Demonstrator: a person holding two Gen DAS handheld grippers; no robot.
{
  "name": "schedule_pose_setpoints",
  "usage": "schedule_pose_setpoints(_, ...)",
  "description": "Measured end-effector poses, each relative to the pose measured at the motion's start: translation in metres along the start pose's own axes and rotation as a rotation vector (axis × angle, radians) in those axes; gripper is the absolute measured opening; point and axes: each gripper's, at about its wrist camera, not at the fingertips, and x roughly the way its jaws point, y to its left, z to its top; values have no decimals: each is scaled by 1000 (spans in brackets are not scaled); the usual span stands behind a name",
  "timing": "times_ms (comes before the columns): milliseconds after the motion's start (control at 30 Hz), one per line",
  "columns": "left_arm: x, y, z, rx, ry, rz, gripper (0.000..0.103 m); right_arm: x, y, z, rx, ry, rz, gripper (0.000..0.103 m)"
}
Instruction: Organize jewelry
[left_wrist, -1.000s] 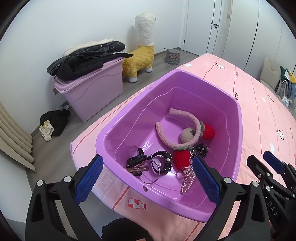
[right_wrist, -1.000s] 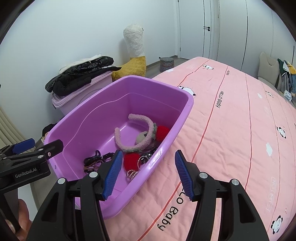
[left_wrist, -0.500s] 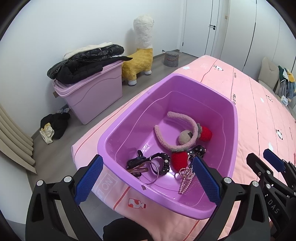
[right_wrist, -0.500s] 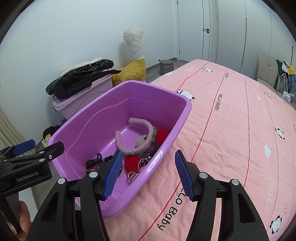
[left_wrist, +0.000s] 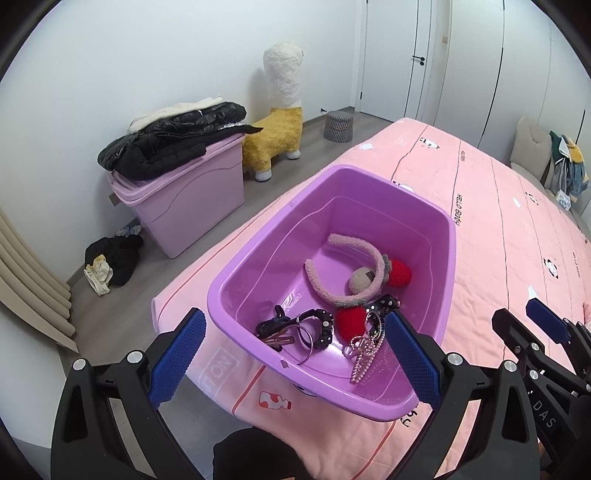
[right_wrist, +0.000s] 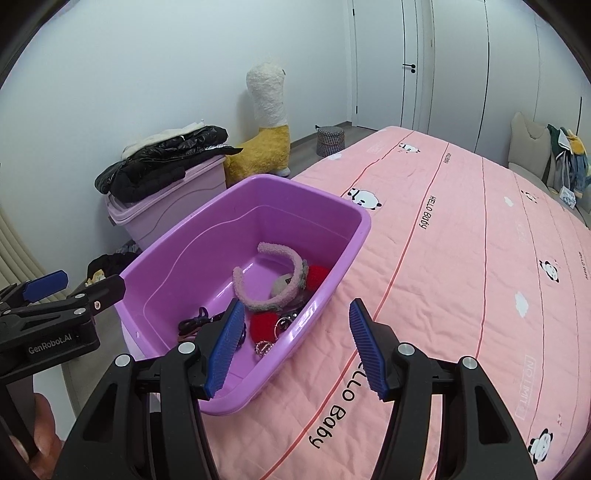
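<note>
A purple plastic tub (left_wrist: 236, 273) (right_wrist: 155, 273) sits at the corner of the pink bed. Inside lie a fuzzy pink headband (left_wrist: 364, 249) (right_wrist: 280, 254), red pompoms (left_wrist: 349, 321) (right_wrist: 264, 323), black hair ties and clips (left_wrist: 291, 330) (right_wrist: 195, 323), a ring and a pearl chain (left_wrist: 364, 360). My left gripper (left_wrist: 293, 363) is open and empty, held above the tub's near rim. My right gripper (right_wrist: 295, 347) is open and empty, over the tub's right rim and the bedspread.
The pink bedspread (right_wrist: 461, 277) stretches to the right and far side. On the floor stand a pink storage box (left_wrist: 184, 206) with black jackets on top, a yellow alpaca toy (left_wrist: 275, 136) and a checked basket (left_wrist: 338, 125). Clothes (left_wrist: 110, 262) lie by the wall.
Both grippers have drawn back and up from the tub, so it looks smaller and farther. The jaws stay open and the tub's contents have not moved.
</note>
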Motion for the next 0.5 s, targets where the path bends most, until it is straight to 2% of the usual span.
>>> schedule_pose_setpoints(500,-27,-7,9,18,-39,-3,96,-29,-4,7,21,-35,-8,57)
